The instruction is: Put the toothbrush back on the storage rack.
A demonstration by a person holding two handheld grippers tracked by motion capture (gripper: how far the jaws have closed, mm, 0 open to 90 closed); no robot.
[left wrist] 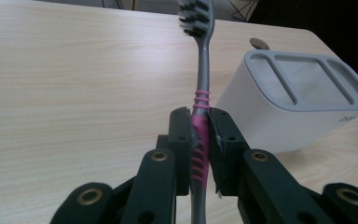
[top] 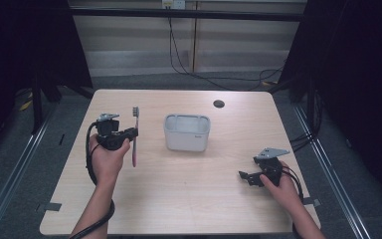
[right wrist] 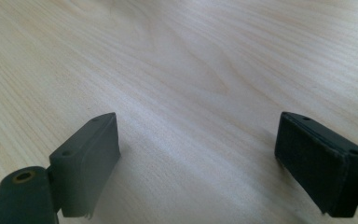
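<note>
The left claw (left wrist: pixel 200 135) pinches the toothbrush (left wrist: pixel 201 93) upright beside the holder (left wrist: pixel 289 116); the right claw (right wrist: pixel 219 158) rests spread on the table (right wrist: pixel 191 70). Next: carry it over a slot and lower.

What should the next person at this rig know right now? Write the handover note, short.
Left gripper: jaws shut on the pink-and-grey toothbrush, gripped at the pink handle, bristle end pointing away from the person, lifted off the table.
Right gripper: jaws open, nothing between them, resting low over bare tabletop at the person's right.
White holder: stands mid-table, just right of the toothbrush, its slotted compartments look empty.
Done: toothbrush picked up.
Left, most likely: carry it over the holder and lower it into a slot, then release.
</note>
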